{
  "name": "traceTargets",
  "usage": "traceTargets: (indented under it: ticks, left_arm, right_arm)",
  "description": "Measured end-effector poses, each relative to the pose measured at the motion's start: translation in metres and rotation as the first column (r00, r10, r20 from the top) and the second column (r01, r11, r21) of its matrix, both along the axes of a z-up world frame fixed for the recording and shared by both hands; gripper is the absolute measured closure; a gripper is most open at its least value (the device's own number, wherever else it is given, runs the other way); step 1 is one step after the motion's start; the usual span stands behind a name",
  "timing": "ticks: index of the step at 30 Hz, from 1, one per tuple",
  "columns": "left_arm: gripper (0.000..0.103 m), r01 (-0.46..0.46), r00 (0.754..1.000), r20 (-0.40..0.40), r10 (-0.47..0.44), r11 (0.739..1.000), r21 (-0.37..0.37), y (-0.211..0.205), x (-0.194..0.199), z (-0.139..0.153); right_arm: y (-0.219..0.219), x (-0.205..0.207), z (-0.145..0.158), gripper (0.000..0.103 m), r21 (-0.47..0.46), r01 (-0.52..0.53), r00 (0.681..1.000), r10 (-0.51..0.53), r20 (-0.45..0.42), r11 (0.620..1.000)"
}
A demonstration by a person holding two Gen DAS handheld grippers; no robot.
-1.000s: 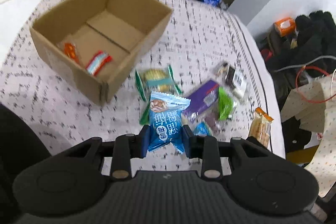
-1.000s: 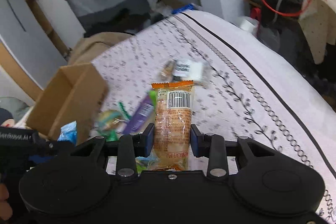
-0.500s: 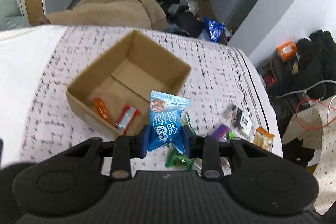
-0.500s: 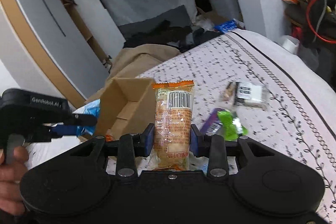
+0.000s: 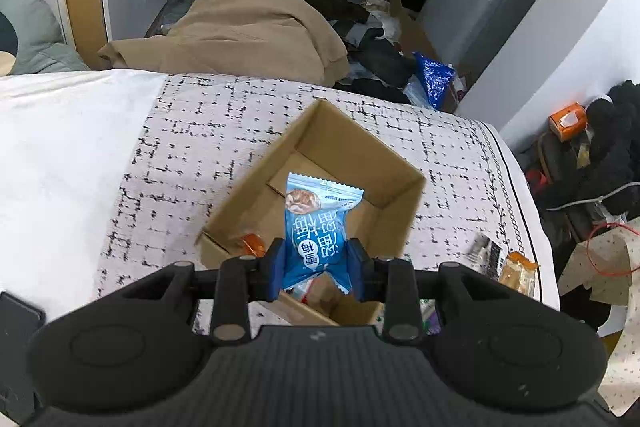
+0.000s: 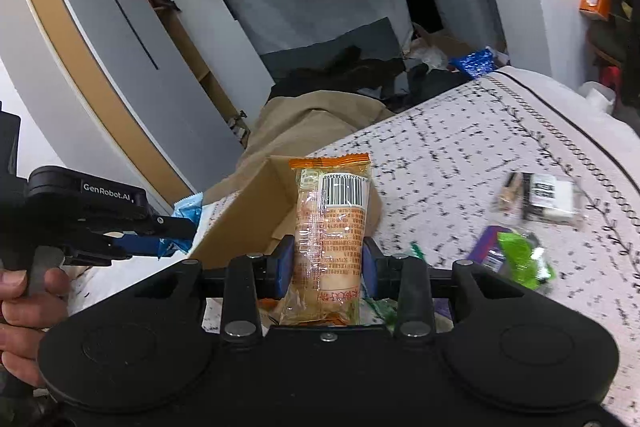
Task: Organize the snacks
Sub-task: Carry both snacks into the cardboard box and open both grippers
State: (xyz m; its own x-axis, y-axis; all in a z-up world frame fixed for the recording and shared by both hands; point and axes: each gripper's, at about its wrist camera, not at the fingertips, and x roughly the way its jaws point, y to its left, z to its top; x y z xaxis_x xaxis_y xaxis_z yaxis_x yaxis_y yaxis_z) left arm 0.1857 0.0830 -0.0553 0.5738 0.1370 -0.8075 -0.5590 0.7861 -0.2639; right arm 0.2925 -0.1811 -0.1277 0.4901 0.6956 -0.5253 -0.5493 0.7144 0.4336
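Between the left claw's [image 5: 316,269] fingers, a blue packet [image 5: 318,227] is pinched at its lower half, hanging over the open box [image 5: 400,223] just ahead. It looks light, soft and crinkly, so a mid-body pinch suits it. The right claw [image 6: 326,269] is clamped on an orange packet [image 6: 330,227], with the bed's [image 6: 460,147] loose snacks [image 6: 516,255] to its right.

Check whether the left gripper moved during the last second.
Yes. The left gripper, with the blue packet, moved from above the loose snacks to above the cardboard box.
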Motion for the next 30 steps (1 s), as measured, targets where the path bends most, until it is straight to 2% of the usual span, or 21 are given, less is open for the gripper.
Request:
traceTargets:
  ticks: [10,22,27,30]
  left_arm:
    - [0.071,0.03,0.999,-0.021,-0.03,0.999,-0.023,0.029,0.012,-0.022]
    - [0.071,0.065,0.995,-0.071,-0.07,0.995,-0.074,0.043,0.033,-0.052]
    - [0.071,0.07,0.994,-0.08,-0.077,0.994,-0.085,0.048,0.039,-0.062]
    - [0.067,0.052,0.994,-0.087,-0.059,0.995,-0.083,0.051,0.041,-0.065]
  right_arm:
    - [0.048,0.012,-0.009,0.069,0.006,-0.015,1.0,0.015,-0.017,1.0]
    - [0.088,0.026,-0.031,0.069,-0.008,-0.022,0.998,0.021,-0.065,1.0]
    - [0.097,0.031,-0.039,0.068,0.017,-0.026,0.996,0.027,-0.087,1.0]
    - [0.104,0.032,-0.042,0.062,0.01,-0.027,0.996,0.028,-0.084,1.0]
